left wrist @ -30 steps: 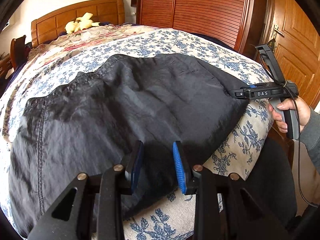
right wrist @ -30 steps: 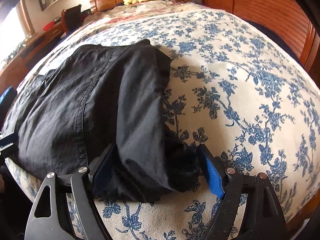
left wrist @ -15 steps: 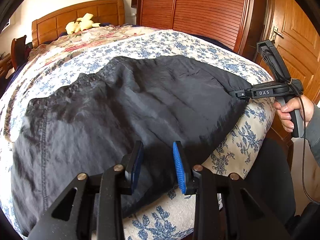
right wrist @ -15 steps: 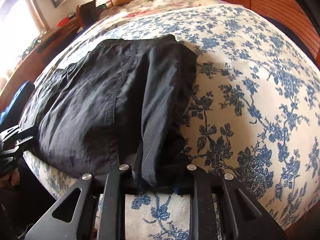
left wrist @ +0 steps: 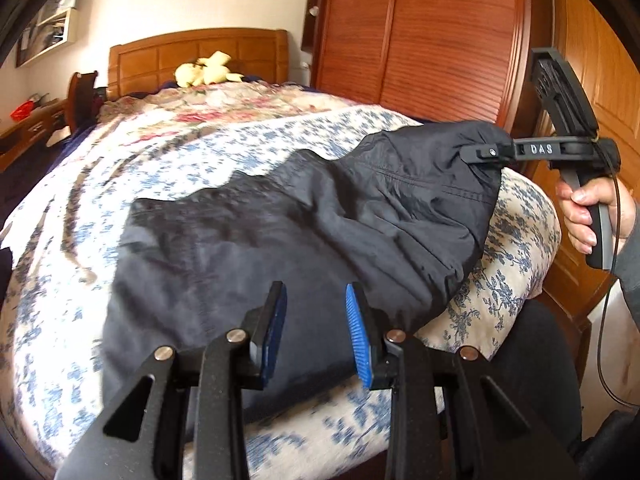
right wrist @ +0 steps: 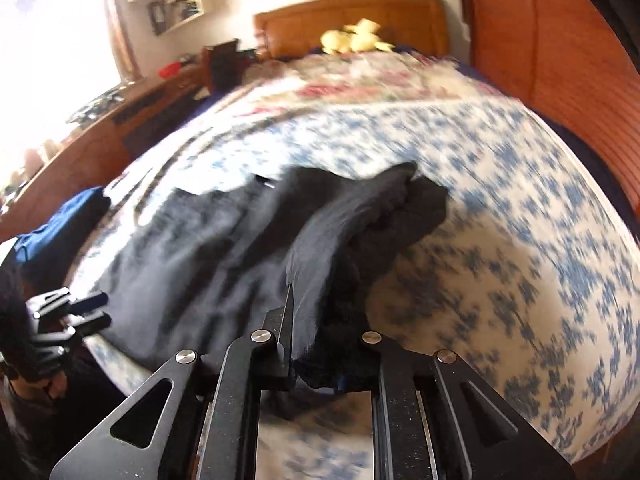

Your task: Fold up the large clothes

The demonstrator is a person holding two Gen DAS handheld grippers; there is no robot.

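Left wrist view: left gripper (left wrist: 316, 330) hovers over black garment (left wrist: 280, 248) on floral bedspread (left wrist: 180, 152), jaws narrow, nothing between 2 pads. Right gripper (left wrist: 486, 152) pinches garment corner, raised off bed.

Right wrist view: right gripper (right wrist: 316, 364) jaws closing, clamped on bunched fabric (right wrist: 332, 240); rest lies on bedspread (right wrist: 520, 240).

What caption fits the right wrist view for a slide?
Right claw closing on a corner of the black garment, raised off the floral bedspread.

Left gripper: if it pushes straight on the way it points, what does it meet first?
Most likely the black garment spread on the bed, right beyond the left gripper; its fingertips look empty, though depth is unclear.
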